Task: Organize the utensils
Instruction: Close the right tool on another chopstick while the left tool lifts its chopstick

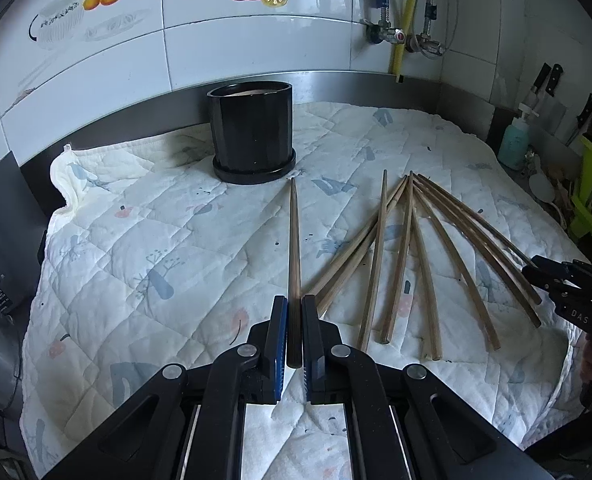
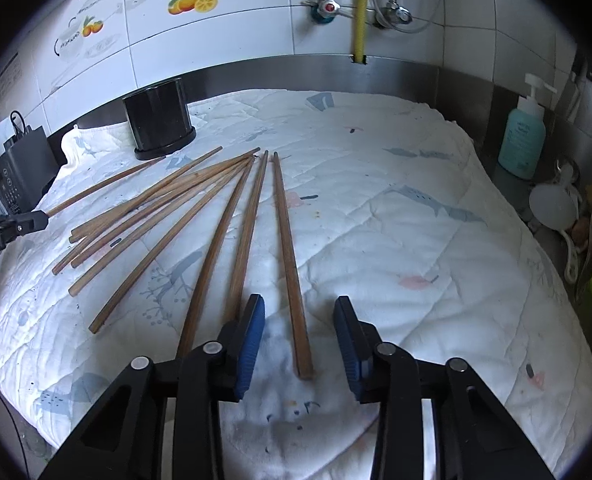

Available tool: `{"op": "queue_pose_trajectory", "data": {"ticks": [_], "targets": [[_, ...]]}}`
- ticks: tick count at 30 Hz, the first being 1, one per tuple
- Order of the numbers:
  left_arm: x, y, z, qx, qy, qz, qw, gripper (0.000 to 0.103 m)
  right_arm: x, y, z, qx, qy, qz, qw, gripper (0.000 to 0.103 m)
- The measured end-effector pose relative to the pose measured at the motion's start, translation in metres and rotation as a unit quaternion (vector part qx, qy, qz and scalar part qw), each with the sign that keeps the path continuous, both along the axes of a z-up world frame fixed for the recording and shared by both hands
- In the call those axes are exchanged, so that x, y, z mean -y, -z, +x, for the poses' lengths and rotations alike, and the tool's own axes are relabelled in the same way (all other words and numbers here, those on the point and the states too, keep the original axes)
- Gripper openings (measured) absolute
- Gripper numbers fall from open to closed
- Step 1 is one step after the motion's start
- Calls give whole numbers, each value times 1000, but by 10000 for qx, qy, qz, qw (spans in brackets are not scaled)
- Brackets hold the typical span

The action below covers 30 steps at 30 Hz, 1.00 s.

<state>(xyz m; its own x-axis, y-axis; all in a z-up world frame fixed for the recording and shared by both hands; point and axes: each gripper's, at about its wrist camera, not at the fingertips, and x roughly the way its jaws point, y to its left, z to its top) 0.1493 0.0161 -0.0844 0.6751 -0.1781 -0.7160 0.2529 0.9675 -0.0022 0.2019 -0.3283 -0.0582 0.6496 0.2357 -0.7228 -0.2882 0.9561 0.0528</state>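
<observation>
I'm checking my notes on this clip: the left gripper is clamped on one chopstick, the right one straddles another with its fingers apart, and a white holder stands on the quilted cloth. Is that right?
One detail is off: the holder is black, not white, as the left wrist view shows. The rest holds: the left gripper clamps one chopstick, the right gripper straddles another chopstick, and the holder stands on the quilted cloth.

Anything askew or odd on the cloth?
Chopsticks lie fanned and crossing loose on the quilted cloth, none visibly in the black holder. Left gripper grips one; another lies between the right gripper pads, ungripped.
</observation>
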Motion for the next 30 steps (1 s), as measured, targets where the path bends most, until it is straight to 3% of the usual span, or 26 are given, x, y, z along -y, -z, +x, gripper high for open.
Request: {"op": "queue_pose_trajectory", "data": {"ticks": [5,7,18,30], "targets": [[0,-10,-2,56,24,1,10000,6,-3,2,4,133,-18,-28,9999,14],[0,-14,-3,100,34,5,9999,6,-1,0,4,114,-18,61,9999,11],[-4,-47,-13,390,54,-55,9992,6,-15,-48,-9,706,-362,-26,9968,9],[-16,-85,-11,717,-18,-5,9974,6,-26,-90,5,866,-888,-271,9919,9]]}}
